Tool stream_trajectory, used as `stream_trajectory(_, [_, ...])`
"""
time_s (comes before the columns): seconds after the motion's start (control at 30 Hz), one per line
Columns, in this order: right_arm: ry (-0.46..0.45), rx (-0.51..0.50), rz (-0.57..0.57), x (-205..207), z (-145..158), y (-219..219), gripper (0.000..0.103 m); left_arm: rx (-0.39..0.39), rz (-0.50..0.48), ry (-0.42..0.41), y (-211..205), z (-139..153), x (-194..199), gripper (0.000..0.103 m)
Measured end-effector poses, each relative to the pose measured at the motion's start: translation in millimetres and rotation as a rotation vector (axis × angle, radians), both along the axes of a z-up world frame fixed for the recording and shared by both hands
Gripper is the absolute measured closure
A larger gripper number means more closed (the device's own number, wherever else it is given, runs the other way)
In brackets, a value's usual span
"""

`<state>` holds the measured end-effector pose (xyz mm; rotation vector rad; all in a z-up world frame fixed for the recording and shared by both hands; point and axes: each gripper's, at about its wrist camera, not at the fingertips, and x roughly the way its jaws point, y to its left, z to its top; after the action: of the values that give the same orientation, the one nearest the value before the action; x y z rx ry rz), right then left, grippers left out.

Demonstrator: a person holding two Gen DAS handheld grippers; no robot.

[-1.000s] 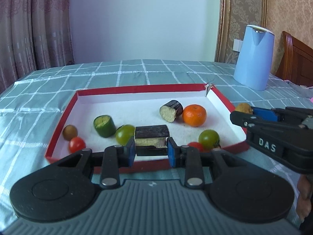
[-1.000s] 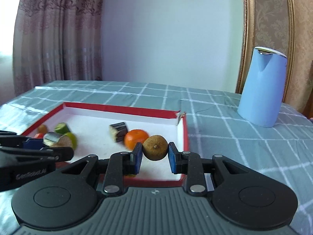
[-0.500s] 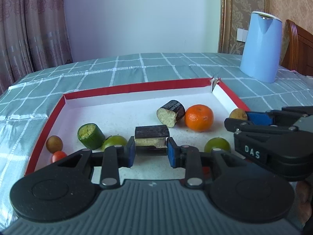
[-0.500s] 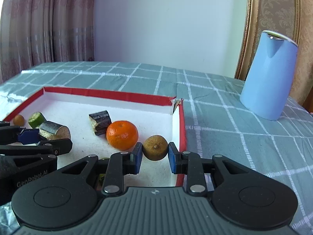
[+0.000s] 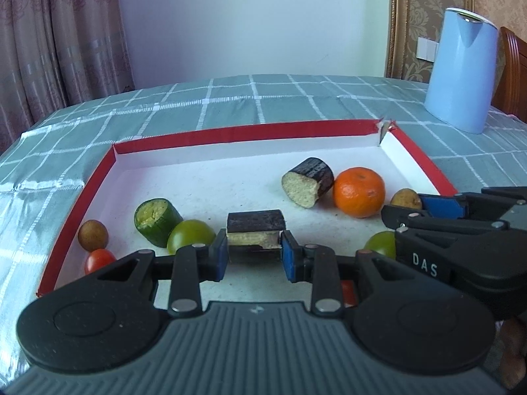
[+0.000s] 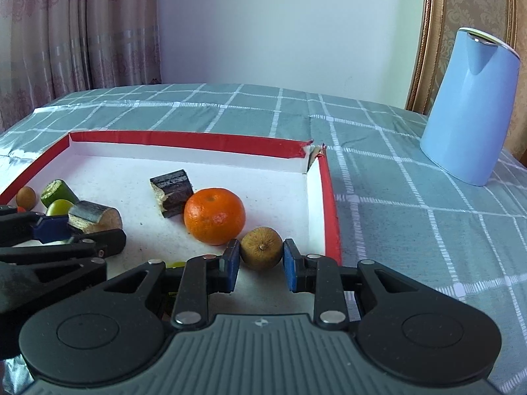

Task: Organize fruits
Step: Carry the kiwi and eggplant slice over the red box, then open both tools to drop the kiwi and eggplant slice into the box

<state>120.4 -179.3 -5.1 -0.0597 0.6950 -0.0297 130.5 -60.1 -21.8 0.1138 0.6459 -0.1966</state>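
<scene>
A red-rimmed white tray (image 5: pixel 250 129) (image 6: pixel 184 140) holds the fruit. My left gripper (image 5: pixel 254 256) is shut on a dark-skinned cut piece (image 5: pixel 256 233) just above the tray floor; it also shows in the right wrist view (image 6: pixel 94 218). My right gripper (image 6: pixel 260 265) is shut on a small brown fruit (image 6: pixel 261 247) (image 5: pixel 405 198) low in the tray's right part, next to the orange (image 6: pixel 214 215) (image 5: pixel 359 191). Another dark cut piece (image 5: pixel 308 186), a green cut piece (image 5: pixel 156 217), green tomatoes (image 5: pixel 191 235), a brown fruit (image 5: pixel 93 235) and a red tomato (image 5: pixel 98 260) lie in the tray.
A light blue kettle (image 5: pixel 461 72) (image 6: pixel 467 108) stands on the checked teal tablecloth (image 5: pixel 230 98) at the back right. A wooden chair (image 5: pixel 513 72) is at the far right. Curtains hang at the back left.
Both grippers have moved forward and lower over the tray, each still holding its piece. The right gripper's brown fruit now sits close beside the orange.
</scene>
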Motion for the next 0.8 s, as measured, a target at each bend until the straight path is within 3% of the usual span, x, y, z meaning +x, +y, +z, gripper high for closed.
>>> stream_trajectory(0.27, [0.006,0.03,-0.002,0.4,0.2,-4.0,0.076,-0.002,0.003,0.0,1.2,-1.4,0.5,0.072])
stream_trajectory(0.5, [0.001,0.017,-0.009,-1.2,0.9,-2.5,0.073,0.003,-0.013,0.0,-0.8,-2.1,-1.3,0.059])
stream_trajectory(0.63, [-0.013,0.033,-0.009,-3.4,2.0,-5.7,0.053,-0.003,-0.015,0.005,-0.1,-2.2,-2.1,0.054])
stream_trajectory(0.8, [-0.041,0.021,-0.018,-10.8,4.6,-6.1,0.049,-0.02,-0.004,0.01,4.5,-2.0,-4.2,0.041])
